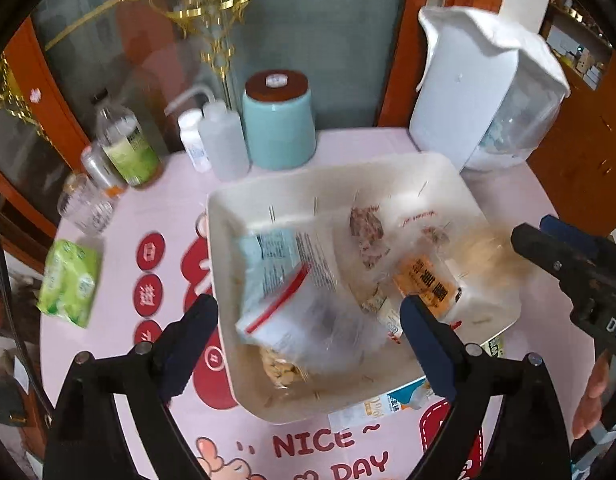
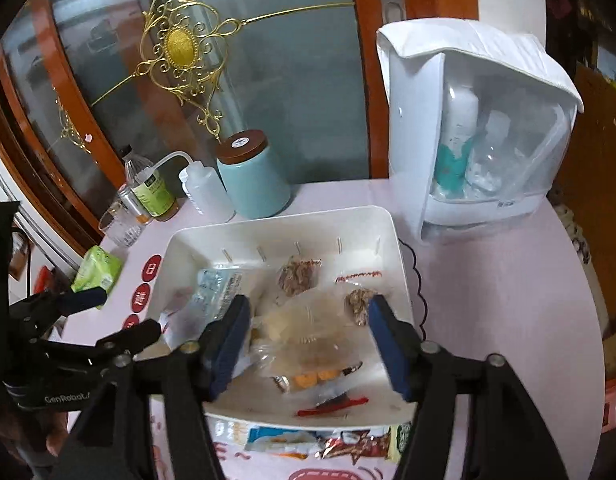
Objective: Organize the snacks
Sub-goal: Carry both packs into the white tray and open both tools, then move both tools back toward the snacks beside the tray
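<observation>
A white bin (image 1: 235, 208) (image 2: 388, 220) sits mid-table and holds several snack packets. My left gripper (image 1: 308, 312) hangs open over its near left part. A blurred clear zip bag with a red strip (image 1: 291, 292) lies between and below the fingers, with neither pad pressing on it. An orange packet (image 1: 424, 280) and a pouch of dark dried snack (image 1: 366, 232) lie further right. My right gripper (image 2: 308, 312) is open above a clear bag of orange snacks (image 2: 308, 344), holding nothing. Each gripper shows in the other's view: right gripper (image 1: 536, 230), left gripper (image 2: 123, 312).
At the back stand a teal jar (image 2: 253, 180), a squeeze bottle (image 2: 203, 192), a green-labelled bottle (image 2: 151, 192) and a glass (image 2: 117, 224). A white case of bottles (image 2: 468, 128) fills the back right. A green tissue pack (image 1: 67, 280) lies left; flat packets (image 2: 308, 440) lie before the bin.
</observation>
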`<state>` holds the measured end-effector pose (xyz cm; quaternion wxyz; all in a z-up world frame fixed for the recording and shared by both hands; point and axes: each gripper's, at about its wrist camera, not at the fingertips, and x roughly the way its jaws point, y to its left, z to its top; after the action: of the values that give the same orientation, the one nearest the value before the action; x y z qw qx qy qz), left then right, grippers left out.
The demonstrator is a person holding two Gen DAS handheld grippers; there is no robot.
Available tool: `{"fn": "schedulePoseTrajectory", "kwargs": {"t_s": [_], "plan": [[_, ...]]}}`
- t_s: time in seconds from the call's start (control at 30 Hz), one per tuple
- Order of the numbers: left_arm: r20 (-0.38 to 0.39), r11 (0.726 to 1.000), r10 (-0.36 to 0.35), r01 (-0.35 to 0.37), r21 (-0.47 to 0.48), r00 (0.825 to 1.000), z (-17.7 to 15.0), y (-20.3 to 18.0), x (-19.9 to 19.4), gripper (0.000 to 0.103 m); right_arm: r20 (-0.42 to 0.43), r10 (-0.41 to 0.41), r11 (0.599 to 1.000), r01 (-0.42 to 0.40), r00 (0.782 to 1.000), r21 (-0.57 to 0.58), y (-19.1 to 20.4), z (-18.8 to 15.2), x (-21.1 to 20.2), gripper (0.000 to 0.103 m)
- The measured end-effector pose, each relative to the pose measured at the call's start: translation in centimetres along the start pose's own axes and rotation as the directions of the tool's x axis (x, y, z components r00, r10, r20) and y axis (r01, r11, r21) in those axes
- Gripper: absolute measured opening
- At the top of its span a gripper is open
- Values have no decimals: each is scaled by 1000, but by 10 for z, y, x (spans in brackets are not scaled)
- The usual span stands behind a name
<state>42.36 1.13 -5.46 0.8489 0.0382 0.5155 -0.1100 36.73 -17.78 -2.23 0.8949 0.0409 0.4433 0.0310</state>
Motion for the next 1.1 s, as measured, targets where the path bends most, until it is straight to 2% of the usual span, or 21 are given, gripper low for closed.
{"fn": "schedulePoseTrajectory", "kwargs": {"t_s": [0.03,0.07,0.23,0.43,0.9,1.1], "plan": [[-12,1000,-2,1,-9,1000,-1,1,5,92,7,-1,1000,1,1000,-12,1,-2,0,84],[-20,1000,-2,1,-16,1000,-3,2,8,92,15,4,1000,-4,1000,-21,2,-4,-1,90],[-33,998,1,-3,-55,999,-12,10,14,93,23,7,999,-6,1000,-47,4,-14,-5,90],[-28,996,-14,11,-93,1000,-27,16,-2,93,19,22,999,-21,1000,-36,-1,-26,-23,90],[6,999,28,-27,-38,1000,-93,-2,-88,94,33,24,996,-21,999,-89,4,-81,-101,90],[29,997,80,-80,1,996,-122,-16,-117,94,43,-42,985,48,998,-164,5,-106,-135,90]]}}
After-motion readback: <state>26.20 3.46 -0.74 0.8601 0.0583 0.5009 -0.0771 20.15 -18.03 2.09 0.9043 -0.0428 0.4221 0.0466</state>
